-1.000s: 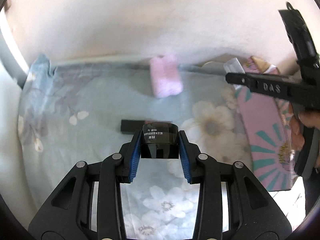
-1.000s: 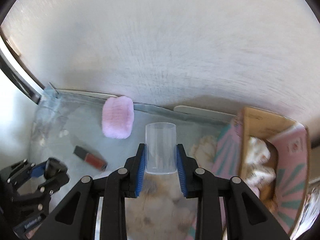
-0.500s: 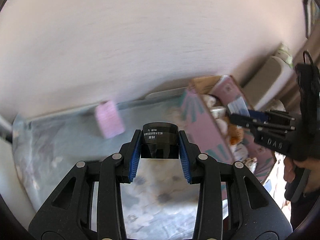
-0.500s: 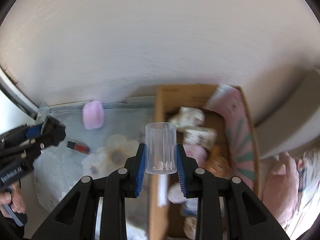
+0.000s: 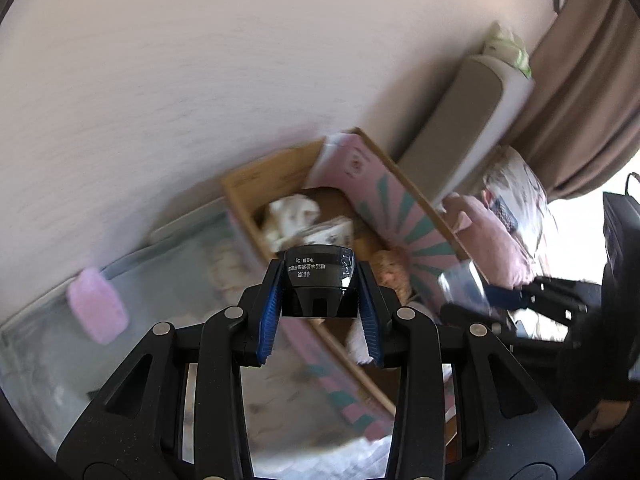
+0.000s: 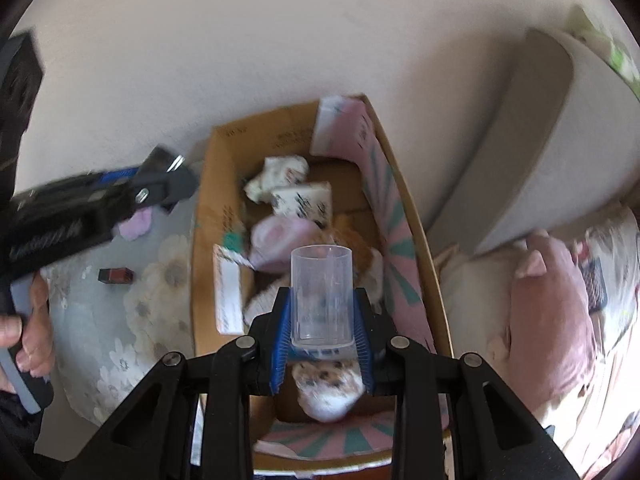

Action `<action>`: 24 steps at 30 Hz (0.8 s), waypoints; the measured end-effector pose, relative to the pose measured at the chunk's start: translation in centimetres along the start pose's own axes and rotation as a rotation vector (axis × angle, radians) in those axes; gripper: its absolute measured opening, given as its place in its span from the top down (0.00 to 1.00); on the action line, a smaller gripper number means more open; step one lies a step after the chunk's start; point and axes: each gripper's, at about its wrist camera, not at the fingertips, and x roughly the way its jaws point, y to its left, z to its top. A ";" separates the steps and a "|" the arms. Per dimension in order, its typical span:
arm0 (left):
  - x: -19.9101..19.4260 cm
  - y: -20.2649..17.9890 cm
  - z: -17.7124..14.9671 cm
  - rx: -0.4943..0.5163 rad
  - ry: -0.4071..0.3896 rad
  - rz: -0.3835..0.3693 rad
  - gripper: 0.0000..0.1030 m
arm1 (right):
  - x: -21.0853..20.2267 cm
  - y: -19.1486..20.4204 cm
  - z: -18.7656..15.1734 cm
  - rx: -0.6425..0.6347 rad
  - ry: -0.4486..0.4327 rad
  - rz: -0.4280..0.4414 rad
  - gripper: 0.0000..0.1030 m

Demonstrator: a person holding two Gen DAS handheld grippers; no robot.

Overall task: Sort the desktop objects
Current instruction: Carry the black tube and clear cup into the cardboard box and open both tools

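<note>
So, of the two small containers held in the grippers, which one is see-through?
The clear plastic cup, clamped in the right gripper above the cardboard box. The black jar in the left gripper is opaque and carries white print.

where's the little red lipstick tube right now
In the right wrist view the red lipstick tube lies on the floral cloth, left of the cardboard box and below the fuzzy pink pad.

Black jar (image 5: 318, 280), clear cup (image 6: 322, 296), aloft

Open brown cardboard box (image 6: 404, 200) right of flower-printed cloth (image 6: 160, 280); fluffy pink pad (image 5: 96, 304) and small dark-capped red tube (image 6: 116, 275) on cloth.
</note>
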 end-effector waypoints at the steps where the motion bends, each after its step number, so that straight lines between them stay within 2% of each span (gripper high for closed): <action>1: 0.6 -0.6 0.2 0.010 0.009 -0.003 0.69 | 0.1 -0.3 -0.5 0.006 0.007 -0.002 0.74; 11: 4.9 -3.2 0.8 0.072 0.071 -0.009 0.69 | 0.4 -0.6 -1.6 -0.015 0.032 0.020 0.74; 20: 5.8 -3.2 1.4 0.107 0.086 0.037 0.69 | 1.3 -0.6 -1.6 -0.025 0.059 0.013 0.74; 24: 6.0 -3.2 1.7 0.106 0.096 0.030 0.67 | 1.6 -0.4 -1.4 -0.026 0.062 -0.016 0.73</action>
